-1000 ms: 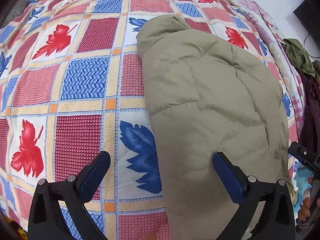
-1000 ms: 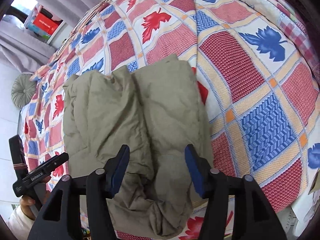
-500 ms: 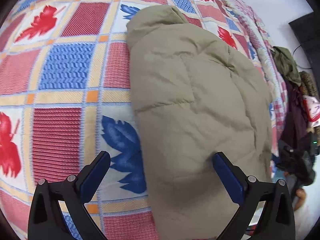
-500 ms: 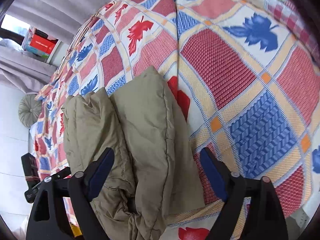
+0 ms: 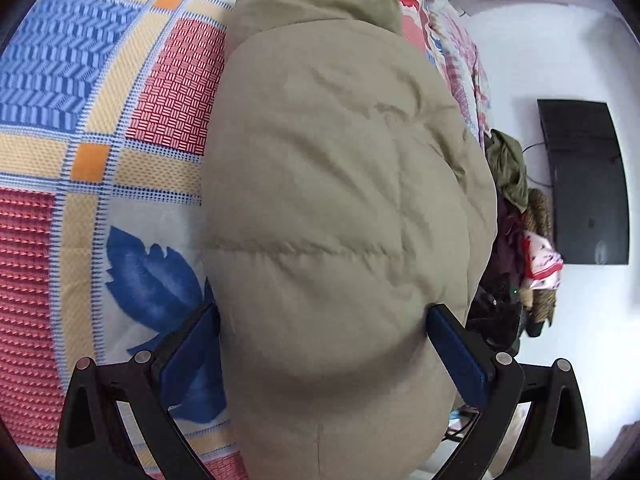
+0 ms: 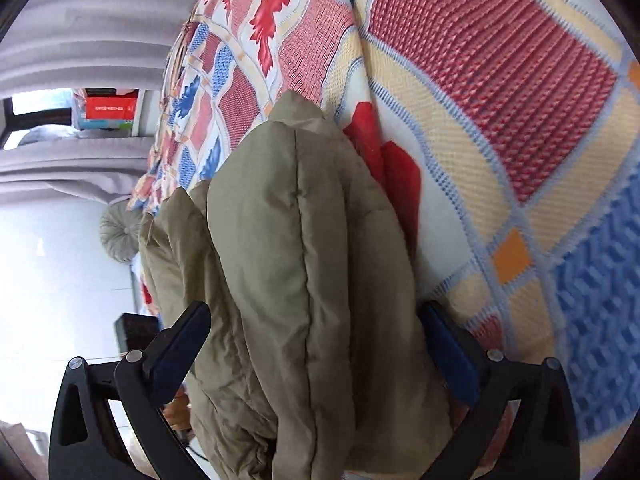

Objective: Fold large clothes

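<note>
Lower half of the left wrist view: left gripper (image 5: 322, 326) spread wide, one blue pad (image 5: 192, 354) at lower left, the other at lower right, both pressing against the sides of a bulky khaki padded jacket (image 5: 340, 208). Not clenched; straddling the bundle at full width, fabric bulging between the pads. One jacket only, folded into a thick roll, puffy, matte, crossed by a few stitched quilting seams and shallow creases. Filling the centre of the frame from bottom edge to top, with a collar-like fold at the upper centre. Lying on a bed cover (image 5: 80, 160) of red, blue and cream squares with small orange corner squares and one blue leaf print at lower left. Farther off, at right: a heap of dark and olive clothes (image 5: 510, 184) against a white wall, and one black flat screen (image 5: 584, 184) at far right.

Lower half of the right wrist view: right gripper (image 6: 316, 344) likewise wide apart, one pad (image 6: 178, 350) at lower left clear of the cloth, the other at lower right tucked against the jacket (image 6: 288, 280); enclosing the roll's layered edge, not squeezed shut. Same jacket seen end-on, two or three stacked padded layers, wrinkled at the bottom. Behind, the bed cover (image 6: 500, 80) filling the right side. At far left: one round grey cushion (image 6: 120, 232), grey curtains (image 6: 80, 32), one red box (image 6: 112, 106).
</note>
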`<state>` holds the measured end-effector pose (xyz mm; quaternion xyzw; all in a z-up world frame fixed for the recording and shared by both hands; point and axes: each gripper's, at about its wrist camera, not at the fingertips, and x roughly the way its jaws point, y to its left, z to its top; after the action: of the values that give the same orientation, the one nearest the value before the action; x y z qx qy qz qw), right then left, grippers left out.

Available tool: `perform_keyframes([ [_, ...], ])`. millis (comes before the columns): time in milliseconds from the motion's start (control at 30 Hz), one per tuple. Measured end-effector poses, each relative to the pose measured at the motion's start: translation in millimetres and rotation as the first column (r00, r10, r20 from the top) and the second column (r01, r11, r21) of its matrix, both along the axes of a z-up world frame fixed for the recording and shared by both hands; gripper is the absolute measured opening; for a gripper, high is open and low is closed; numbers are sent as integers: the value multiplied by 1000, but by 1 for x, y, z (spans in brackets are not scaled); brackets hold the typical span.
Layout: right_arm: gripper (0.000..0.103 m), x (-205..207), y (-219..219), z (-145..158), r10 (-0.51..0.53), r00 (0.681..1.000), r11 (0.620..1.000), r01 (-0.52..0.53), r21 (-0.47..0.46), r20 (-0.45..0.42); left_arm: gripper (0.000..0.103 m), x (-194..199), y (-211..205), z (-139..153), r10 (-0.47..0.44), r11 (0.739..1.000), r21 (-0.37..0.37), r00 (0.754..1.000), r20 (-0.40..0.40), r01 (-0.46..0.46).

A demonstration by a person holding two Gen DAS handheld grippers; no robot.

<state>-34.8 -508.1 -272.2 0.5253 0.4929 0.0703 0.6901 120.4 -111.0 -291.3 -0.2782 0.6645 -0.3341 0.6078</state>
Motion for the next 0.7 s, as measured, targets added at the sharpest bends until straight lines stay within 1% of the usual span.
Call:
perform_keyframes([
  [67,103,7,4,0,22,999,998,-25,56,44,103,3,-5,-3,1,1000,-17,1000,-8,-1],
  [100,103,11,8,4,49,996,996,-54,65,71,103,4,-7,-4,-1,1000,-24,1000,-6,1],
  [133,103,16,12,9,85,992,995,-90,53,92,103,5,-11,-3,-6,1000,-29,1000,-3,6],
  [200,103,25,22,18,170,980,985,-171,0,105,103,5,-18,-1,-25,999,-19,1000,12,26],
  [300,103,44,37,23,285,957,955,-278,-101,60,103,5,-37,2,-75,997,38,995,68,72],
  [333,103,49,40,22,301,953,949,-294,-118,46,103,6,-43,2,-88,995,55,993,82,83],
  [400,103,62,46,14,317,948,940,-313,-138,10,103,10,-49,-3,-95,994,62,991,94,89],
  [433,103,66,48,11,319,948,938,-316,-143,-2,103,12,-51,-7,-88,995,55,992,88,84],
  [533,103,70,48,-3,303,953,945,-304,-120,-32,103,13,-58,-21,-65,998,8,998,25,65],
  [567,103,70,47,-6,291,956,950,-294,-109,-40,103,12,-63,-23,-59,998,4,998,15,59],
  [633,103,70,45,-8,275,960,956,-279,-97,-47,103,10,-71,-20,-57,998,24,998,30,56],
  [700,103,69,46,-8,263,963,958,-268,-98,-64,103,8,-81,-11,-60,996,69,996,69,55],
])
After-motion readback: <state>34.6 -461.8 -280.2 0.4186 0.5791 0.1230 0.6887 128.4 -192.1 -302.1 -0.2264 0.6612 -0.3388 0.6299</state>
